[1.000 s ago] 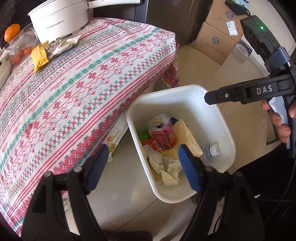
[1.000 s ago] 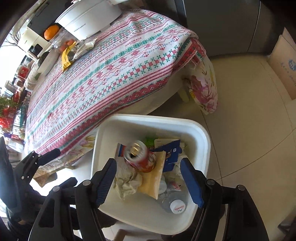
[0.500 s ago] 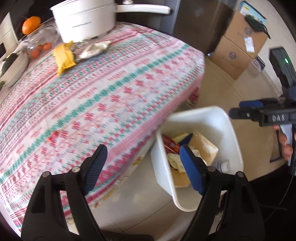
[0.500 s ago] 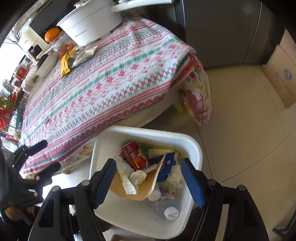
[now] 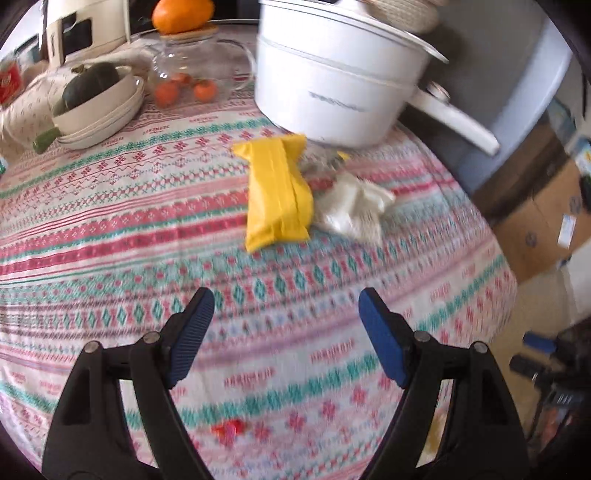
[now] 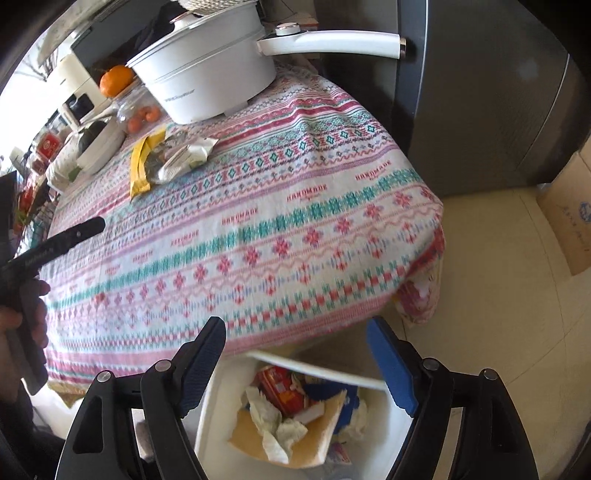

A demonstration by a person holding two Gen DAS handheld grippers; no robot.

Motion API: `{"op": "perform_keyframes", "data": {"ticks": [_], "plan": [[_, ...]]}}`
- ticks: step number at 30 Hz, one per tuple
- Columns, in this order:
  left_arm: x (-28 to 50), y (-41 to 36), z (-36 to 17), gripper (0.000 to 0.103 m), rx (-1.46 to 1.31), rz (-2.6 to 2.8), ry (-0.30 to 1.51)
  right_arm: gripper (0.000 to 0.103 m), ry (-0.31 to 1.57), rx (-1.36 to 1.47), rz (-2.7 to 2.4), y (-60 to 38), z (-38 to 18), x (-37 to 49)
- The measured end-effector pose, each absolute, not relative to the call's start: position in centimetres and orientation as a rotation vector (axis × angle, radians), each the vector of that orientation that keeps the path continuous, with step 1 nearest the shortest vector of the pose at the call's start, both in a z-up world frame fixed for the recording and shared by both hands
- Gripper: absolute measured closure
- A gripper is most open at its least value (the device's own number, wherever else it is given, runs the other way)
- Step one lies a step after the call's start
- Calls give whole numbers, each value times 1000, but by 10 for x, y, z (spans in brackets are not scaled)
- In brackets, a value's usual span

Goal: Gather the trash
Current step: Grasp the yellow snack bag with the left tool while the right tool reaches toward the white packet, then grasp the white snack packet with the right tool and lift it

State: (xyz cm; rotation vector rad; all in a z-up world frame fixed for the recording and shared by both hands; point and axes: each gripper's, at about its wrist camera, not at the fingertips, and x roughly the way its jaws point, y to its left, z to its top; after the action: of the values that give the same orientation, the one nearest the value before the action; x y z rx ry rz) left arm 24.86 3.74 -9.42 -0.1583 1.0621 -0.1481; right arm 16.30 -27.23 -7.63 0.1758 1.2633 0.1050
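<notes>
A yellow wrapper and a crumpled whitish wrapper lie on the patterned tablecloth in front of a white pot. My left gripper is open and empty above the cloth, short of the wrappers. In the right wrist view the wrappers show far off, the yellow one and the whitish one. My right gripper is open and empty above a white bin holding a red can, tissues and paper.
Stacked bowls with a dark squash, a glass jar with small oranges and an orange stand behind. The pot's handle sticks out over the table edge. Cardboard boxes stand on the floor. A small red scrap lies near.
My left gripper has swung from the bin up over the table toward the wrappers. My right gripper has tilted up, so the bin now sits low in its view.
</notes>
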Motion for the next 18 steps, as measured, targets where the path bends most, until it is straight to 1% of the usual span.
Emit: {"op": "perform_keyframes", "data": {"ticks": [6, 9, 11, 12, 13, 14, 15, 16, 18], "plan": [[294, 44, -111, 22, -275, -109, 1051, 23, 1240, 146, 102, -271, -86, 194], [311, 37, -121, 23, -284, -98, 1056, 23, 1230, 130, 103, -271, -91, 204], [319, 32, -124, 27, -279, -96, 1055, 23, 1229, 122, 104, -269, -96, 211], [322, 30, -126, 33, -277, -99, 1056, 23, 1230, 121, 105, -268, -98, 213], [325, 28, -127, 44, -269, -98, 1059, 23, 1231, 122, 106, -267, -100, 215], [326, 26, -128, 51, -262, -96, 1064, 23, 1232, 122, 108, -267, -101, 217], [327, 25, -129, 62, -252, -90, 1073, 23, 1232, 119, 109, -265, -102, 219], [328, 25, -130, 77, -245, -81, 1076, 23, 1231, 113, 109, -263, -103, 221], [324, 24, -127, 86, -231, -78, 1071, 23, 1227, 102, 108, -259, -102, 224]]}}
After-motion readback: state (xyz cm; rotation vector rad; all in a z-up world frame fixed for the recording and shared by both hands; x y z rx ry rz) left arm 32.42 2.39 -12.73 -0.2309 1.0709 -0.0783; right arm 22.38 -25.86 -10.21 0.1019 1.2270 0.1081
